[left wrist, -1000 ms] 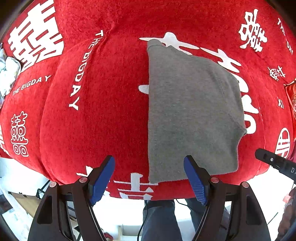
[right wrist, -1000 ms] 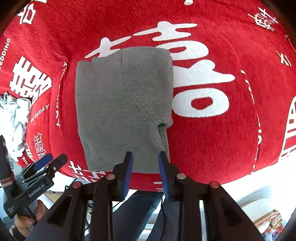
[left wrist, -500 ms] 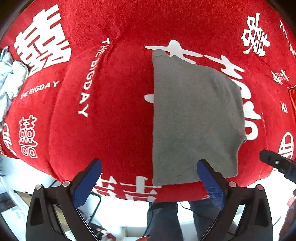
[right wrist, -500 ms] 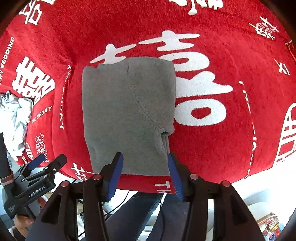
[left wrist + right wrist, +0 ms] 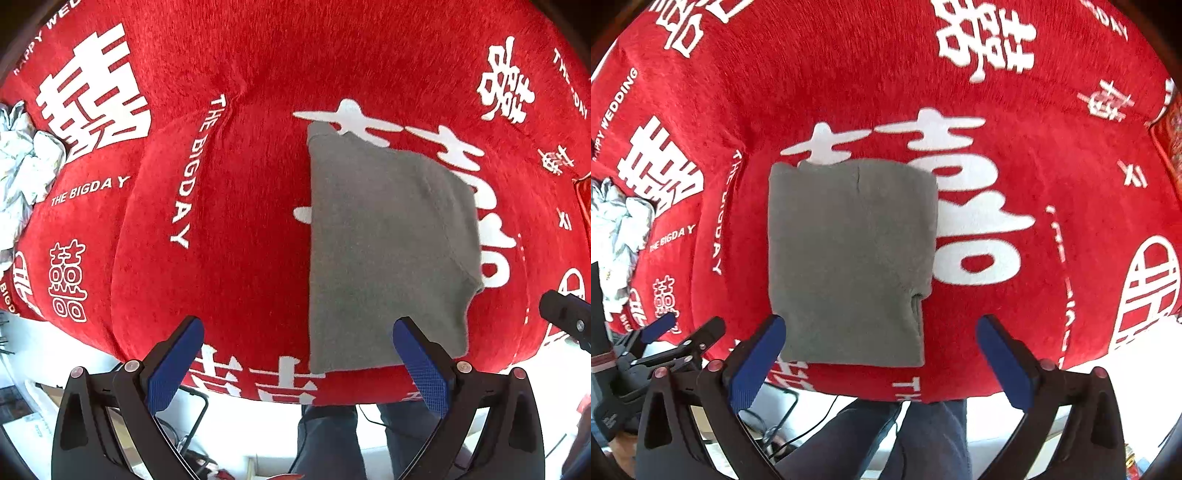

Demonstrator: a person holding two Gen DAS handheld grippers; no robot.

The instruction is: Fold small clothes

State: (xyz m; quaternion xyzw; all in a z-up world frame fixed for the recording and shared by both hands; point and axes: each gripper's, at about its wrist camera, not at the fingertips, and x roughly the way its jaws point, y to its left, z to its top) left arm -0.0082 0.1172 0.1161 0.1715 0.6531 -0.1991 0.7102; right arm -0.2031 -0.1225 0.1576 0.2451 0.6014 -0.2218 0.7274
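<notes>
The grey garment (image 5: 849,258) lies folded flat near the worktop's (image 5: 1034,147) front edge (red cloth), so both tools, left (image 5: 295,363) and right (image 5: 881,356), hang spread and empty above it.

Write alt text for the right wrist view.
A folded grey garment lies flat on a red cloth printed with white characters. The open right gripper hovers at its near edge, holding nothing. The left gripper shows at lower left.

Bright even light, fisheye-warped edges, slight blur
</notes>
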